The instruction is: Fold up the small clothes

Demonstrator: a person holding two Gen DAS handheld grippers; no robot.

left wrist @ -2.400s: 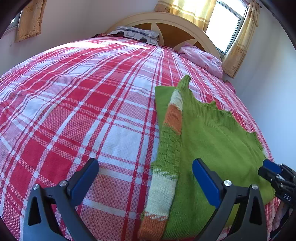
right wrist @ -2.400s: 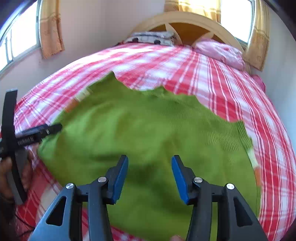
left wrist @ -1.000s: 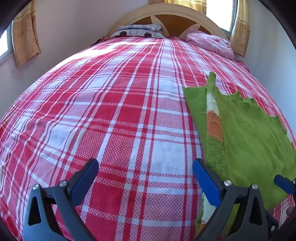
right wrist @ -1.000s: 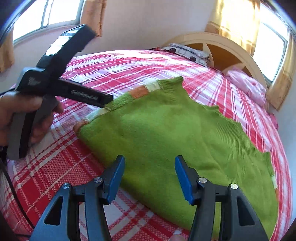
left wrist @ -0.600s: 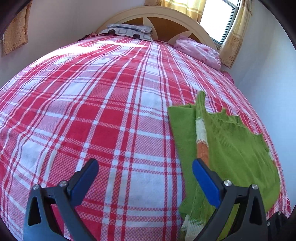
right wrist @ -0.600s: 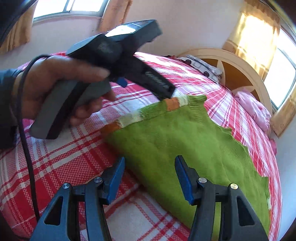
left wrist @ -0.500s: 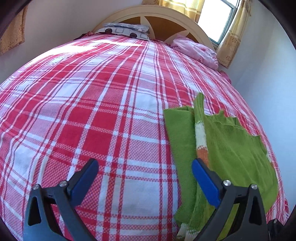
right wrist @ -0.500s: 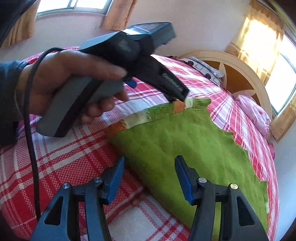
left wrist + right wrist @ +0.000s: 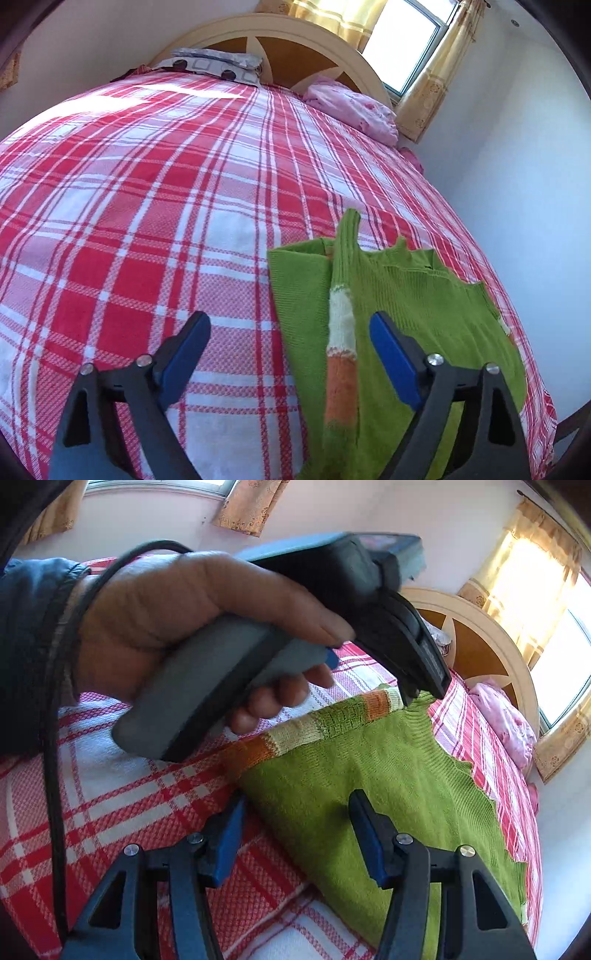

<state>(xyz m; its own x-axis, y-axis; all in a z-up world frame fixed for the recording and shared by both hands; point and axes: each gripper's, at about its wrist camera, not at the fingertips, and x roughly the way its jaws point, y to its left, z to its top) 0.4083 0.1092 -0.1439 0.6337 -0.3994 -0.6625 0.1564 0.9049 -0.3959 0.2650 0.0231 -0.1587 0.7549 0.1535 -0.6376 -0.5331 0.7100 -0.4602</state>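
A small green knit sweater [image 9: 413, 302] lies flat on the red and white plaid bedspread [image 9: 147, 229]. One sleeve with cream and orange stripes [image 9: 341, 354] is folded along the sweater's left edge. My left gripper [image 9: 288, 354] is open above the bed, its jaws either side of the striped sleeve. In the right wrist view the sweater [image 9: 369, 775] fills the middle and my right gripper [image 9: 295, 834] is open over its near left corner. The hand holding the left gripper body [image 9: 332, 602] hovers over the striped sleeve [image 9: 314, 727].
A cream and brown headboard [image 9: 280, 44] with a patterned pillow [image 9: 214, 66] and a pink pillow [image 9: 351, 107] stands at the far end. A white wall [image 9: 517, 184] runs along the bed's right side. Curtained windows [image 9: 535, 590] are behind the headboard.
My left gripper has swung toward the sweater so the striped sleeve now lies between its jaws. My right gripper has shifted left toward the sweater's near corner. The sweater has not moved.
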